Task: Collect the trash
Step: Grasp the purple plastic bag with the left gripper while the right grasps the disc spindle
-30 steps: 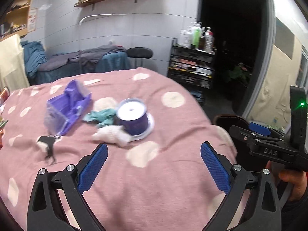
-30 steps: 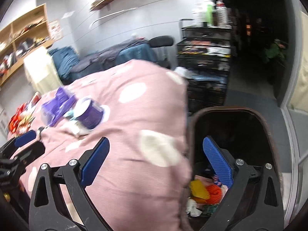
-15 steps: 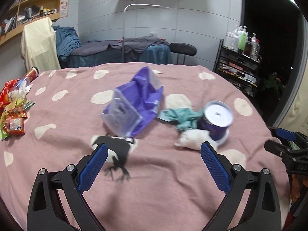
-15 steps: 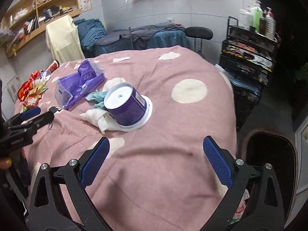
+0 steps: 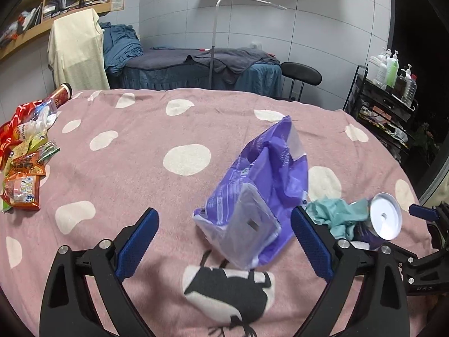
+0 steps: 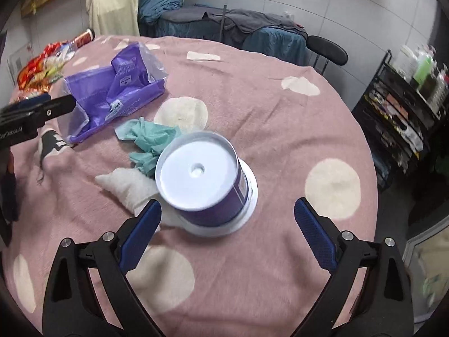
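A crumpled purple plastic package (image 5: pixel 261 193) lies on the pink dotted tablecloth (image 5: pixel 140 168), just ahead of my open, empty left gripper (image 5: pixel 224 241). It also shows in the right wrist view (image 6: pixel 118 90). A crumpled teal tissue (image 6: pixel 148 140) and a white tissue wad (image 6: pixel 129 188) lie beside a purple disc spindle case (image 6: pixel 204 185). My right gripper (image 6: pixel 227 236) is open and empty, with the spindle case just ahead of its jaws. The teal tissue (image 5: pixel 334 213) and the case (image 5: pixel 384 219) sit right of the left gripper.
Snack packets (image 5: pixel 22 165) and a red can (image 5: pixel 61 95) lie at the table's far left. A black stool (image 5: pixel 300 73), a massage bed (image 5: pixel 196 67) and a black cart with bottles (image 5: pixel 393 95) stand beyond the table.
Both grippers swung left from the bin at the table's right edge toward the table middle. The purple package now sits in front of the left gripper, the spindle case in front of the right.
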Motion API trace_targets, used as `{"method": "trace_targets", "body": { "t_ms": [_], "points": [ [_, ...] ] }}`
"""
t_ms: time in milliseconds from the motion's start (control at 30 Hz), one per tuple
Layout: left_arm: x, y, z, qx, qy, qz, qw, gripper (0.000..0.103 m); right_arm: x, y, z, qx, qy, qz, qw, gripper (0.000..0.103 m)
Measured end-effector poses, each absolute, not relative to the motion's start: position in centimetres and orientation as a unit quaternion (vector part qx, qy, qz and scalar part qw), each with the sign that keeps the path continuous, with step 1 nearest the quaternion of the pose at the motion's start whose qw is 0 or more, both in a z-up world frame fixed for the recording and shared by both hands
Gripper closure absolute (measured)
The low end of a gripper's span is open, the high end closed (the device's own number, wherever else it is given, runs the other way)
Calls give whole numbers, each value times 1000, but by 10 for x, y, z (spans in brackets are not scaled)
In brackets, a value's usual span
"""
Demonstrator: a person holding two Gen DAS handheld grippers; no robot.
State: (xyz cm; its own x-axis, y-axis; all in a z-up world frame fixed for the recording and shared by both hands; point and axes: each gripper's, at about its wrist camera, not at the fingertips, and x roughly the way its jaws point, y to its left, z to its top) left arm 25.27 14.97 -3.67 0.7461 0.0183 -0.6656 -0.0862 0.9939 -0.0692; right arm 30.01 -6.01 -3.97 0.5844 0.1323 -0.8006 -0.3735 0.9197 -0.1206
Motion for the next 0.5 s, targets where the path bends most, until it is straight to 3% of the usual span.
{"method": "trace_targets", "body": {
  "t_ms": [133,300,367,467,500],
  "points": [
    [267,151,-45,-63,378,19,923,29,319,-47,-47,-166,439,156,869,12],
    [274,151,-50,-68,387,20,919,47,336,-37,-56,-170,459,183,853,32],
    [273,151,-50,-68,385,19,920,51,336,-38,-55,-164,455,186,855,32],
    [269,150,-47,-65,380,18,923,69,332,-45,-50,-145,439,184,868,32],
    [268,149,-46,-62,377,21,924,70,331,-49,-46,-134,431,180,874,32]
  ]
}}
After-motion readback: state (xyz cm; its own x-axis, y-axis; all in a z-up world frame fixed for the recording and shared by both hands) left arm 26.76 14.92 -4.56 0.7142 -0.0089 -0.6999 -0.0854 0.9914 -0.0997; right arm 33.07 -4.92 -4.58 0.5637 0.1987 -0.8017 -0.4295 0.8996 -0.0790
